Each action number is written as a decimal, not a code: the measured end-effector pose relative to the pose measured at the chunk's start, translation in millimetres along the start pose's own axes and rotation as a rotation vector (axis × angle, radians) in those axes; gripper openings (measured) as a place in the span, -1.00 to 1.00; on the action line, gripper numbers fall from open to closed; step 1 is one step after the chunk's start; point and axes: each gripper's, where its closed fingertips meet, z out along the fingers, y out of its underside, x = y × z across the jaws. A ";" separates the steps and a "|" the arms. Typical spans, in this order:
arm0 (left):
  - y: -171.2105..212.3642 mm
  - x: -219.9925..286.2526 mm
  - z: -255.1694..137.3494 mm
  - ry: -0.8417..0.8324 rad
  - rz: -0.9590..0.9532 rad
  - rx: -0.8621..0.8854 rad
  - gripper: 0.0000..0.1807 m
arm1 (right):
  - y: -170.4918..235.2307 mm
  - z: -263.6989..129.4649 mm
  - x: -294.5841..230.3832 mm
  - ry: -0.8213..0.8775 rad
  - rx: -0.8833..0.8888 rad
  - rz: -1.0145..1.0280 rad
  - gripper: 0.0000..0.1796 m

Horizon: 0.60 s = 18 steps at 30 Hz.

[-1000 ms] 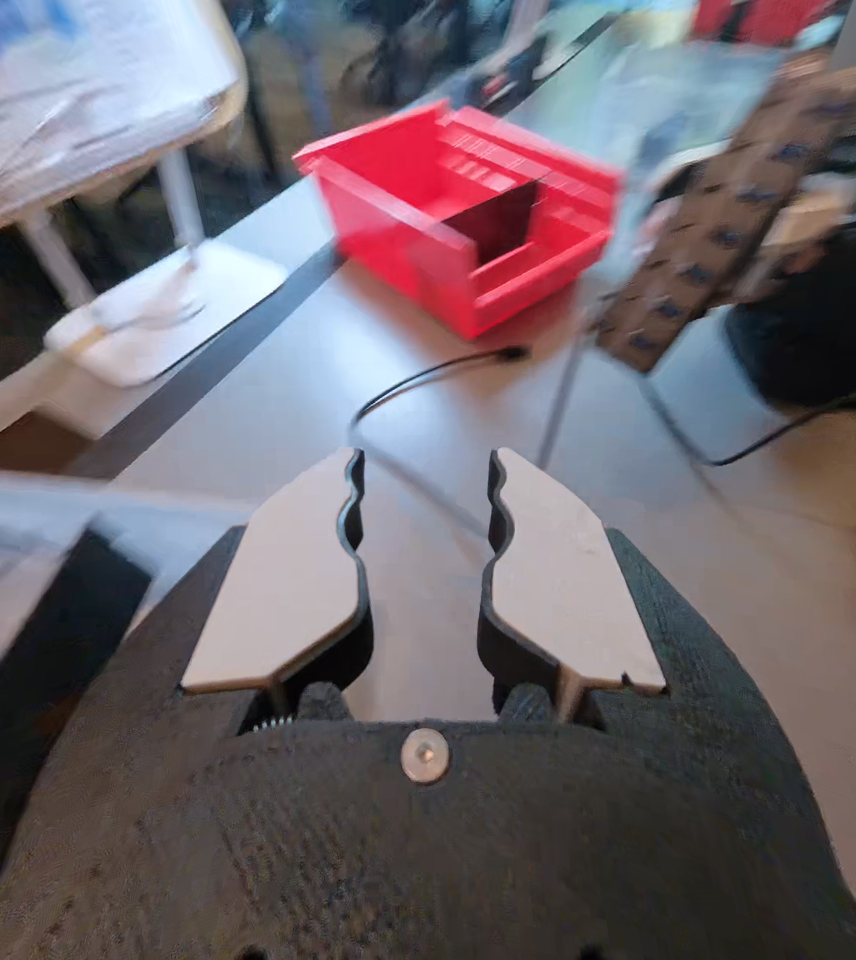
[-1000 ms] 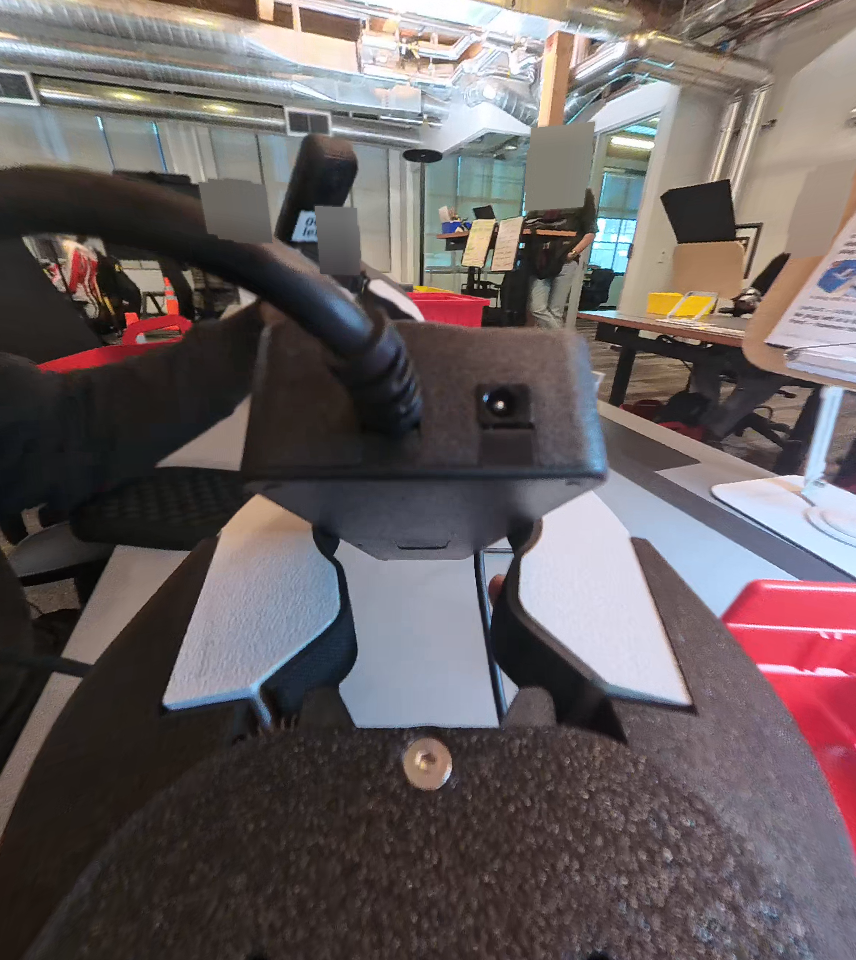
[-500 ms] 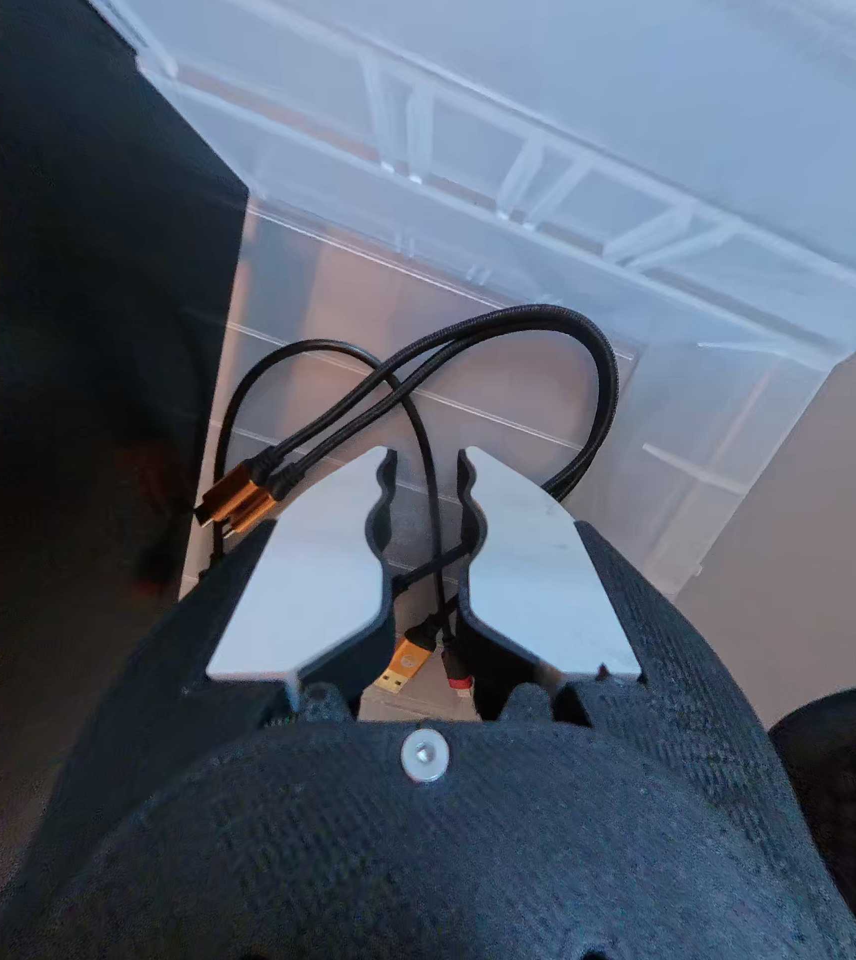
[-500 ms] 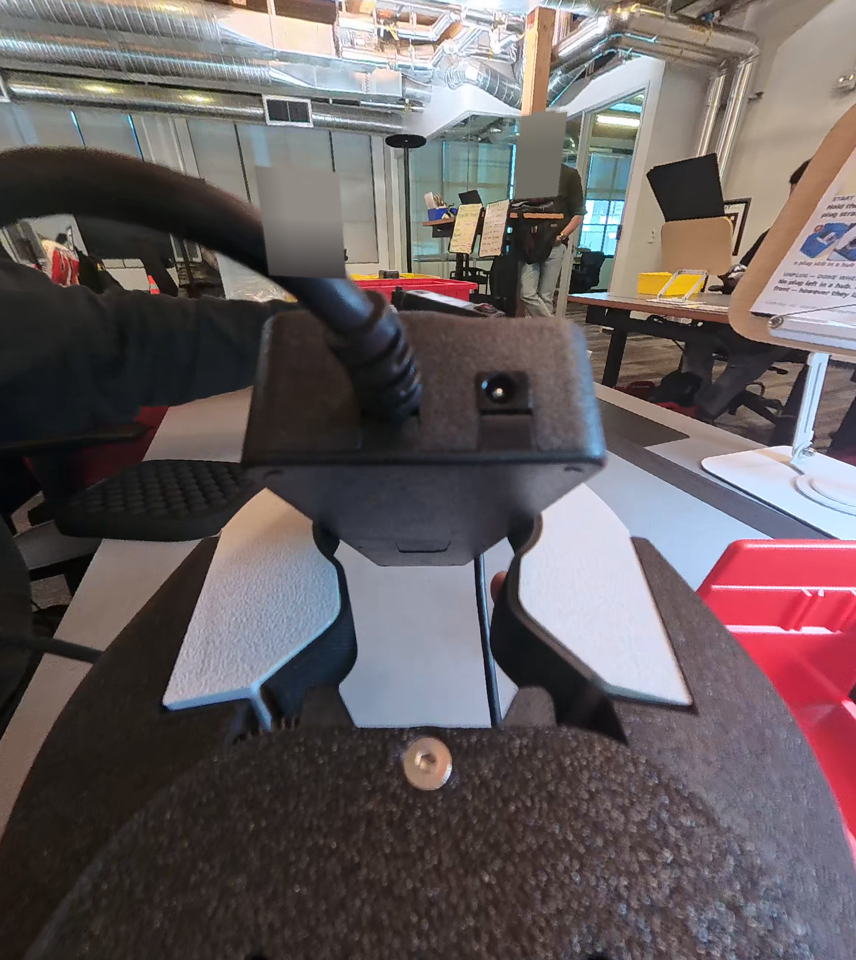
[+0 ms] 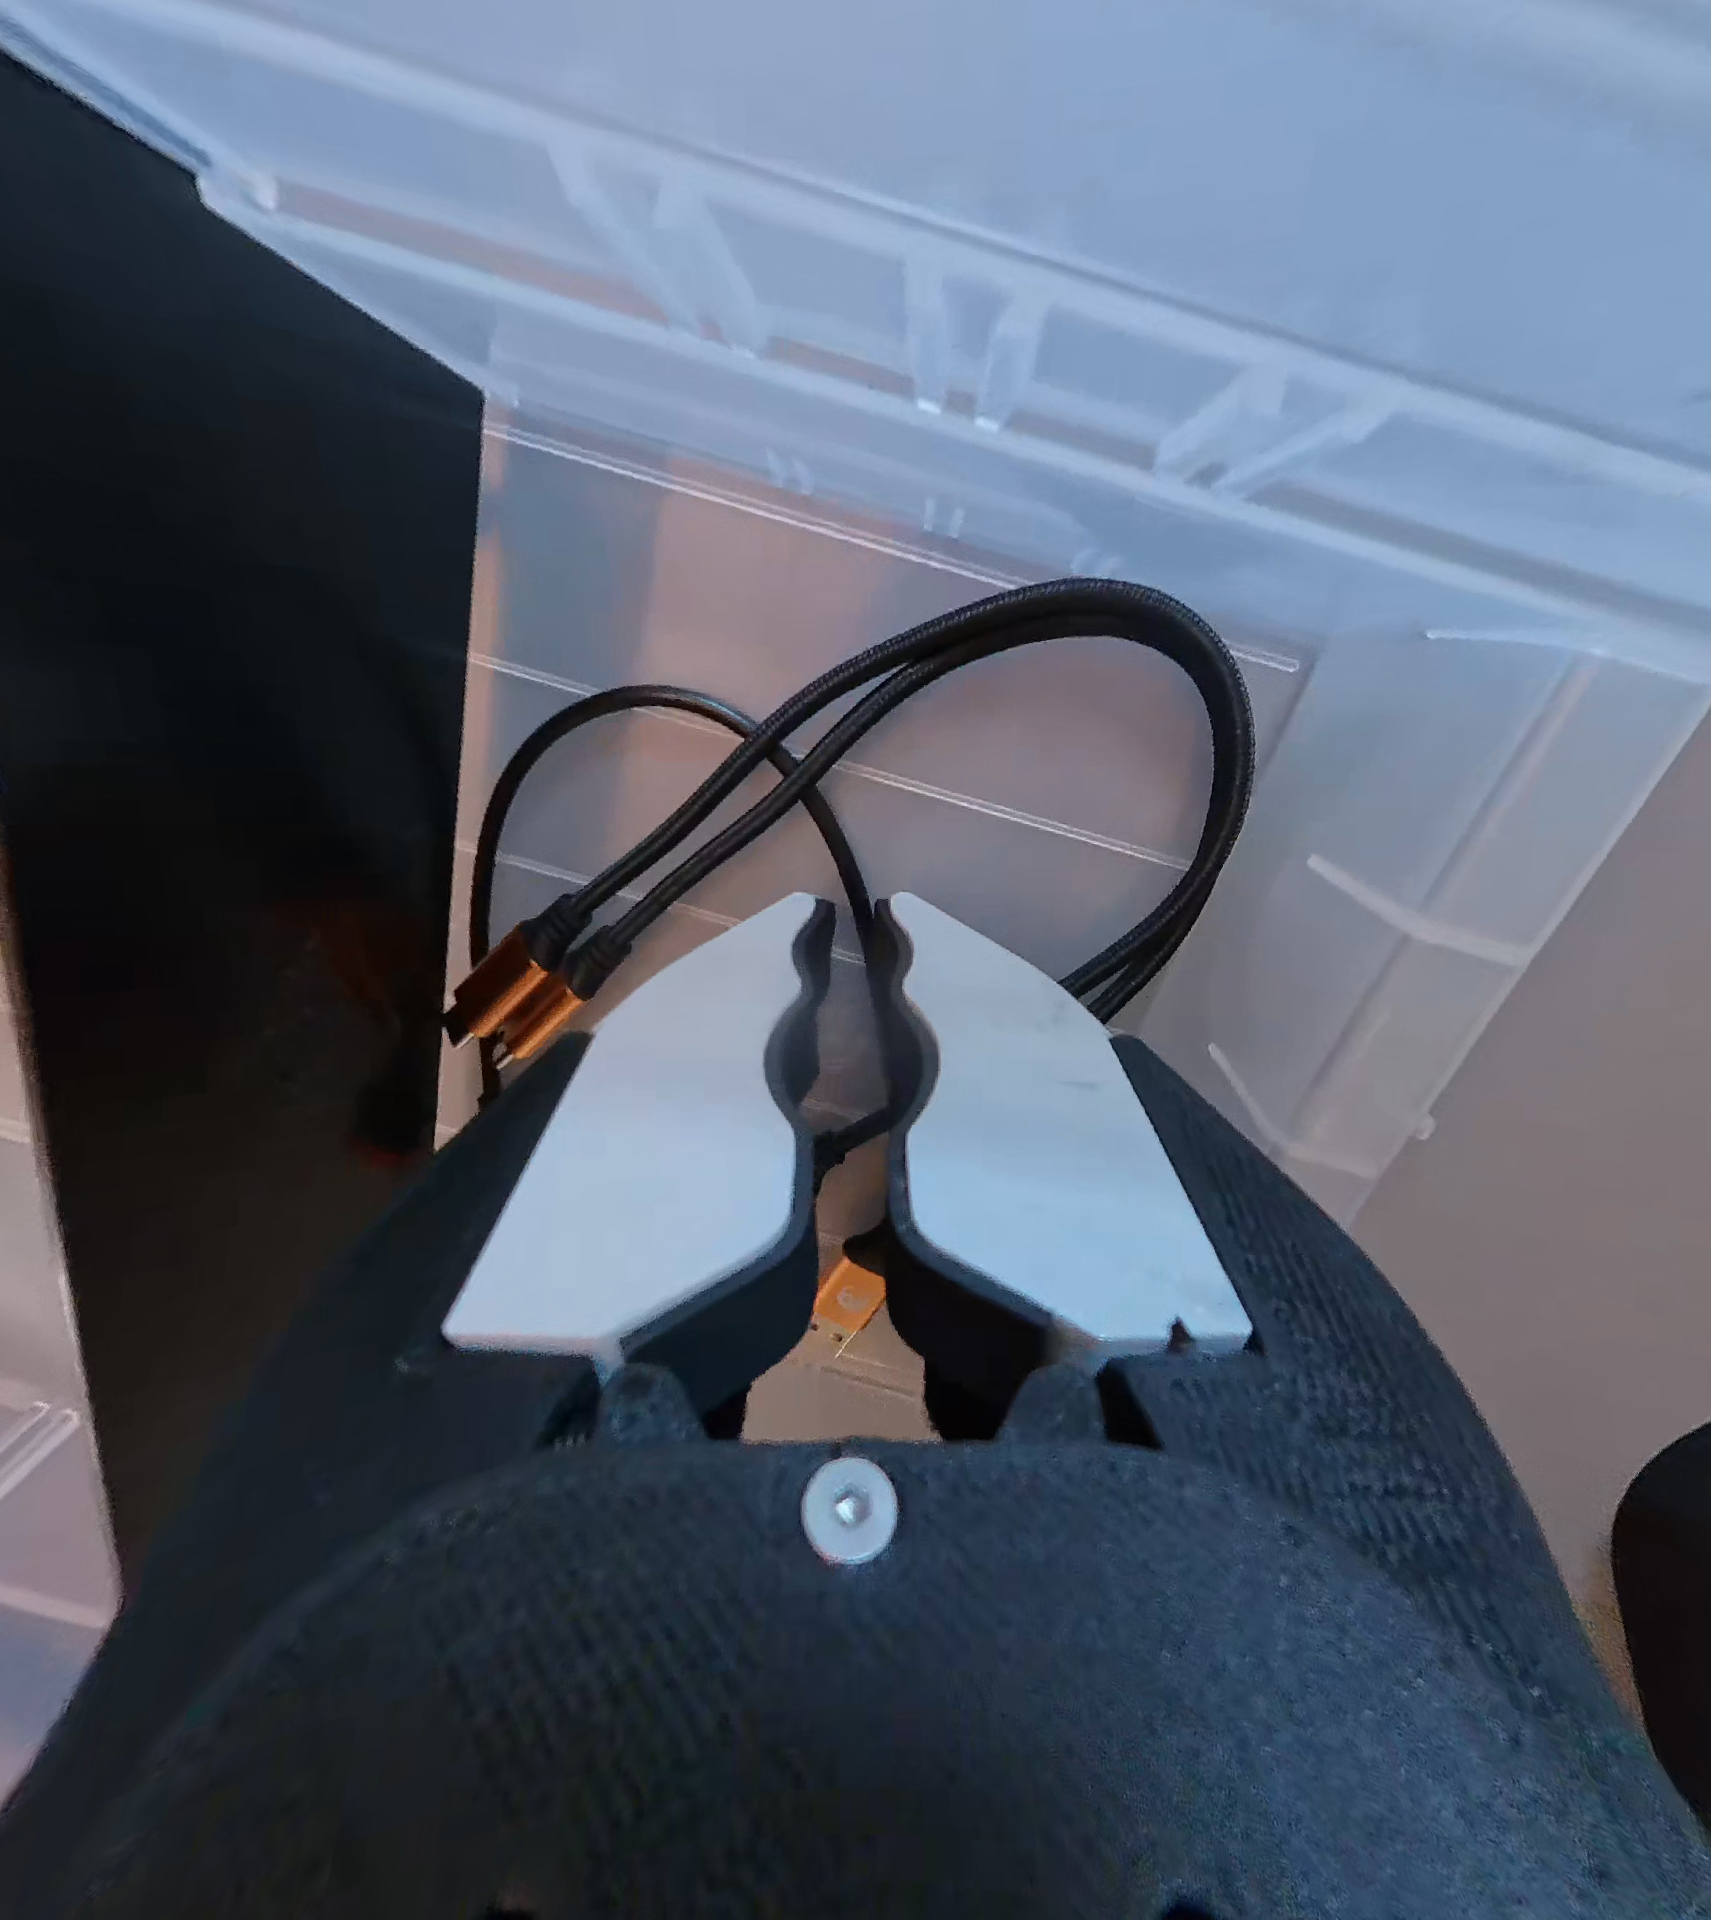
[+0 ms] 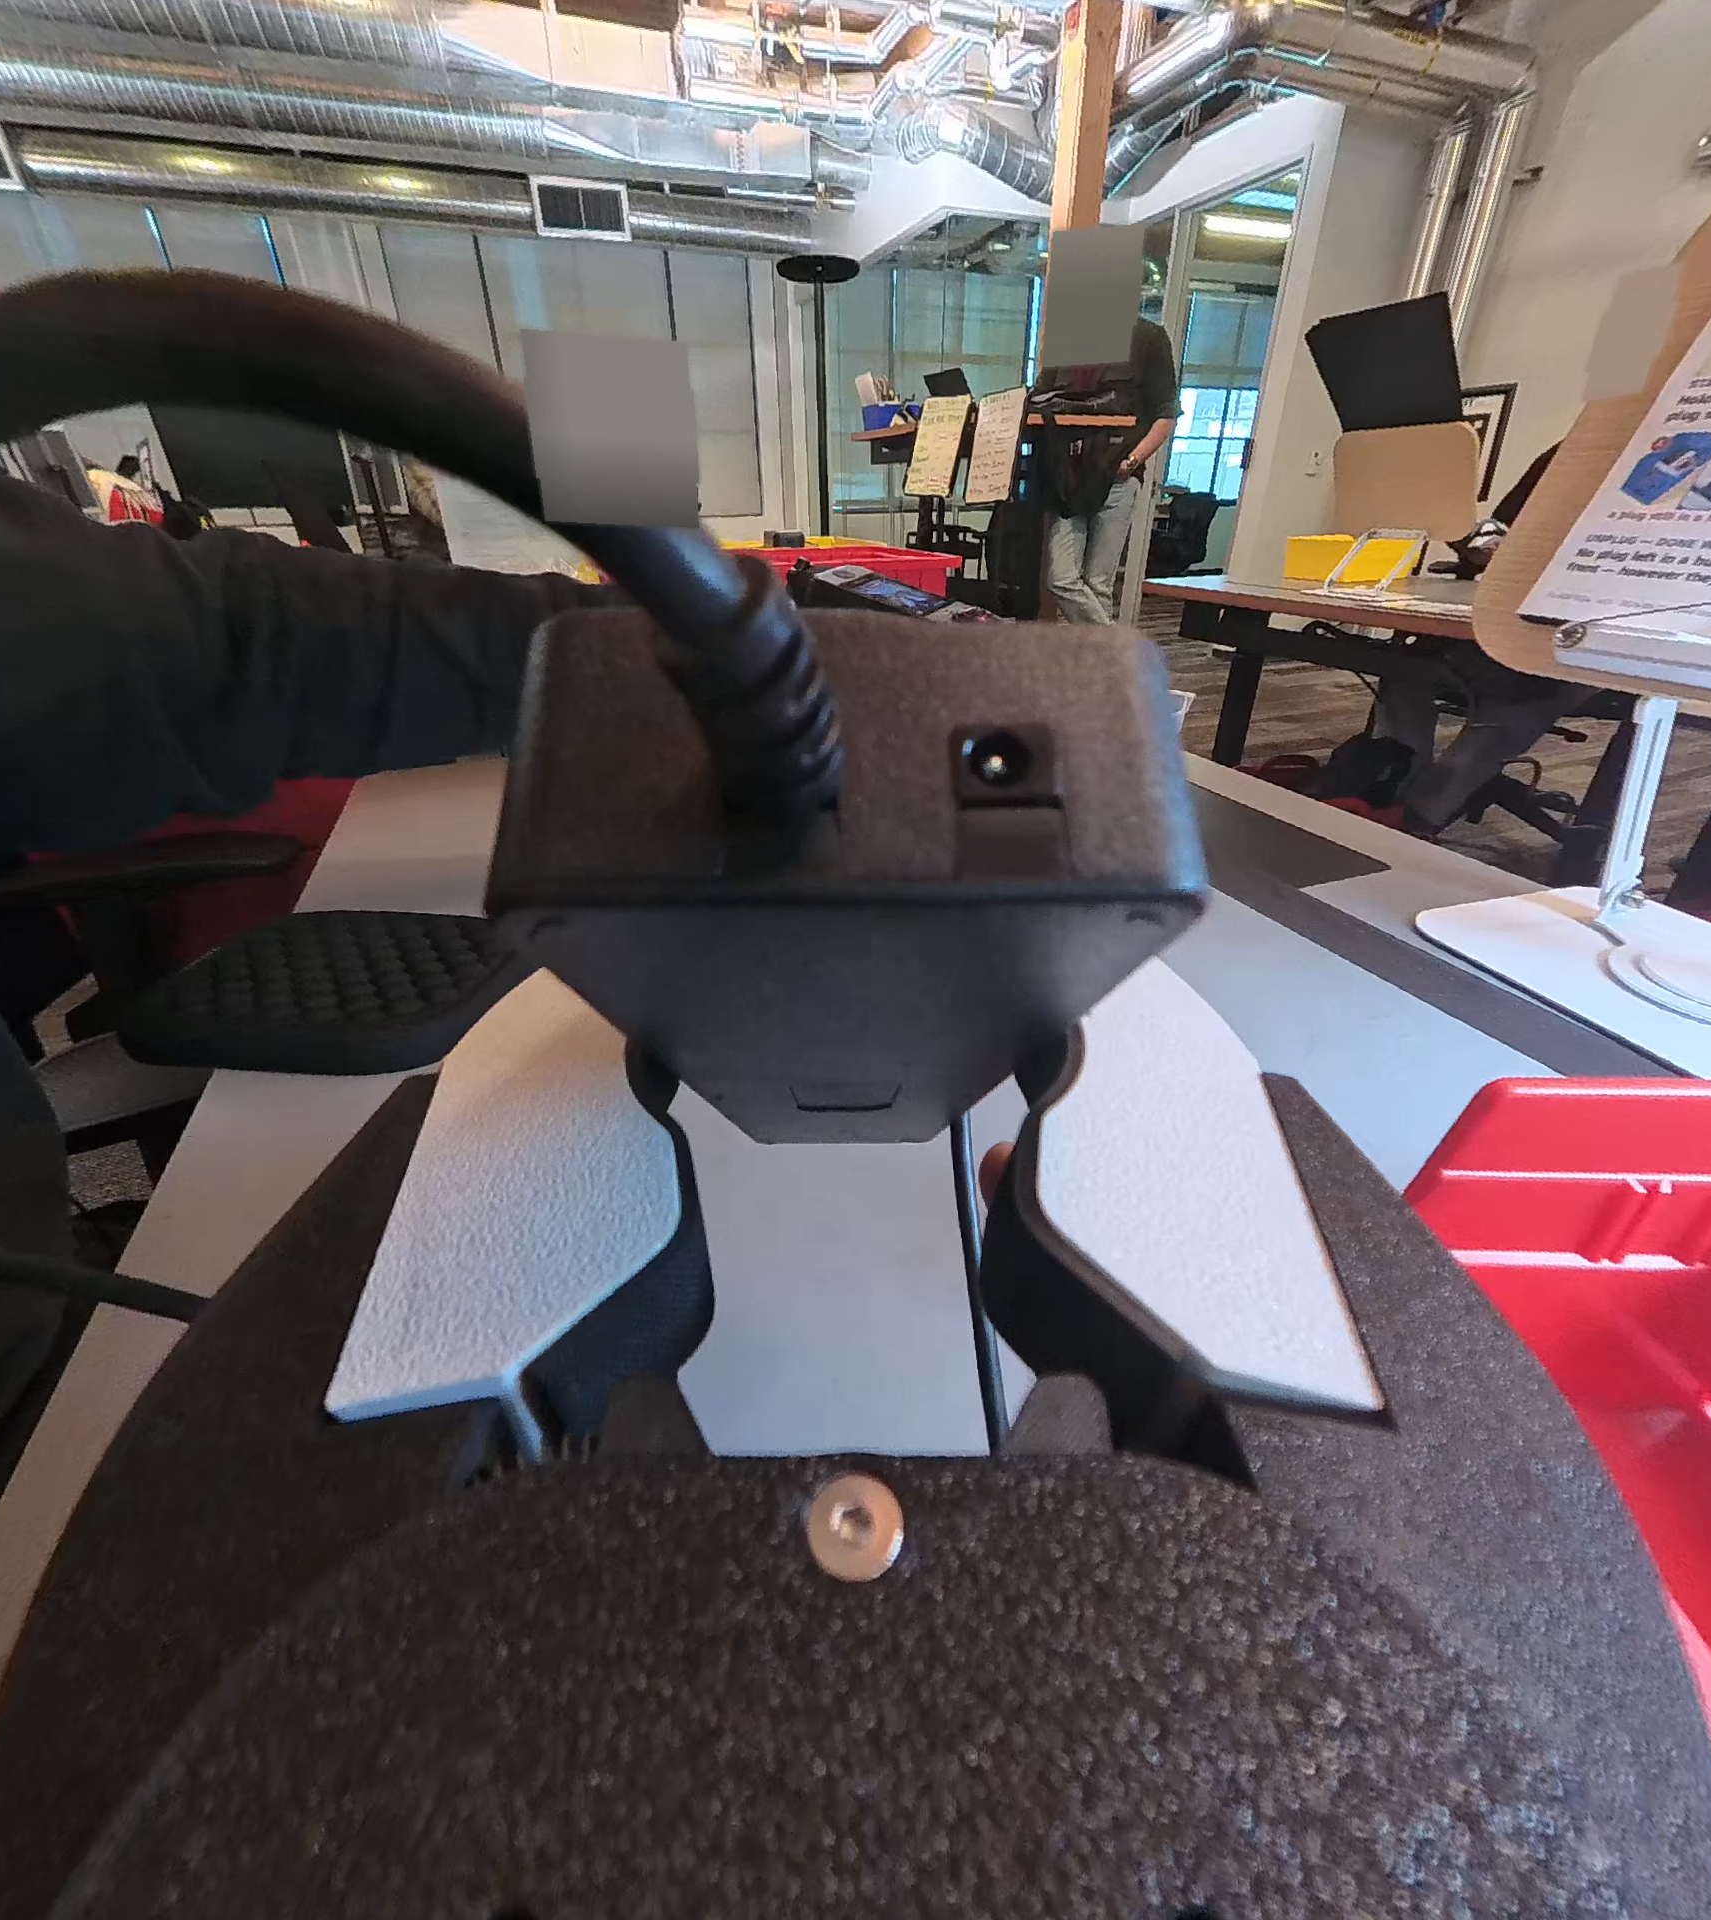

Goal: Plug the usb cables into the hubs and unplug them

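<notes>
The left gripper (image 5: 853,914) has been narrowed since half a second ago, its fingers (image 5: 659,1132) now nearly closed around a thin black USB cable (image 5: 866,935) inside the clear plastic bin (image 5: 1038,436), beside looped braided cables (image 5: 1090,644) with copper-coloured plugs (image 5: 513,1003). The right gripper (image 6: 846,1049) is unchanged, its fingers (image 6: 518,1184) clamped on the black USB hub (image 6: 830,883) held above the grey surface (image 6: 1350,1029), beside the red bin (image 6: 1609,1247).

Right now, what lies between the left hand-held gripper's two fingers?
In the left wrist view, a thin black cable runs between the left hand-held gripper fingers, with a gold USB plug farther back.
</notes>
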 end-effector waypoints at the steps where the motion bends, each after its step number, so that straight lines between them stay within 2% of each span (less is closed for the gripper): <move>1: -1.2 -1.3 -1.8 -0.004 -0.002 0.002 -0.91 | 0.0 -0.1 0.1 0.000 0.000 0.000 -0.28; 5: -17.5 -10.7 -13.1 -0.043 0.058 0.081 -0.78 | 0.4 -0.1 -0.3 -0.003 -0.003 0.002 -0.29; 8: -27.6 -17.4 -12.8 -0.071 0.127 0.100 -0.76 | 2.0 0.8 -1.3 -0.008 -0.009 0.002 -0.29; 18: -34.6 -12.9 2.8 0.011 0.280 -0.067 -0.78 | 4.0 -0.9 2.3 -0.004 -0.009 0.019 -0.28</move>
